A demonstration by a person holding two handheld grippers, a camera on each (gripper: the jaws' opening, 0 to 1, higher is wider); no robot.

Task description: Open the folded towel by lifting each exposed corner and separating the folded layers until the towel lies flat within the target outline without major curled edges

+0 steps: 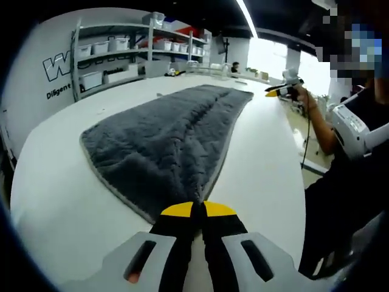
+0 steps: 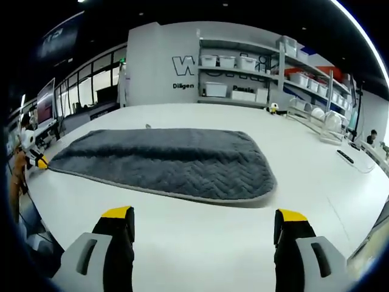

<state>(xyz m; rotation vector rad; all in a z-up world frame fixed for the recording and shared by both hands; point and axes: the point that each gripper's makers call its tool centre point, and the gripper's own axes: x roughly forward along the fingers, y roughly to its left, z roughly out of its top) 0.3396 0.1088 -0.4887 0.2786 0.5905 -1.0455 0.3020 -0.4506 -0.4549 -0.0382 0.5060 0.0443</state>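
A dark grey towel [image 1: 176, 140] with a herringbone texture and a paler hem lies spread out on the white table [image 1: 67, 201]. My left gripper [image 1: 197, 210] is shut on the towel's near corner, its yellow tips pressed together over the hem. In the right gripper view the same towel [image 2: 164, 161] stretches across the table, and the left gripper [image 2: 39, 162] pinches its far left corner. My right gripper [image 2: 204, 216] stands wide open above bare table, short of the towel's near edge, with nothing between its fingers. A hand holds the right gripper [image 1: 281, 91] off the far right end of the towel.
Shelves with white bins [image 2: 237, 76] line the back wall. A wire rack with dishes [image 2: 319, 118] and a small dark object [image 2: 344, 156] sit at the table's right. The person [image 1: 352, 152] stands at the table edge [image 1: 298, 201].
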